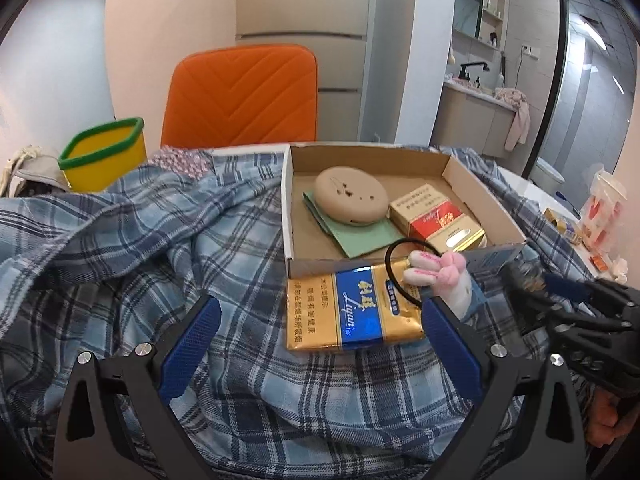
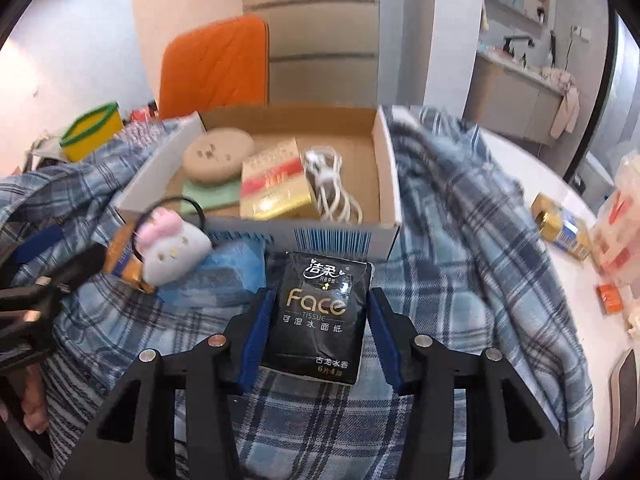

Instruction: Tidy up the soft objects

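Lying between wide-spread jaws of left gripper (image 1: 320, 316): gold-and-blue cigarette pack (image 1: 352, 312), white plush bunny hair tie (image 1: 440, 276) at 2 o'clock | right gripper (image 2: 318, 320) clenched on black tissue packet (image 2: 318, 312), shallow cardboard box (image 2: 384, 168) at 12 o'clock

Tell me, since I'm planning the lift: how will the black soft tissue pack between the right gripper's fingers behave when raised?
The black tissue pack probably squashes rather than resists: glossy film over paper. The right gripper flanks its sides, so it may sag slightly, and the shiny wrap could slip. It looks light for its size.
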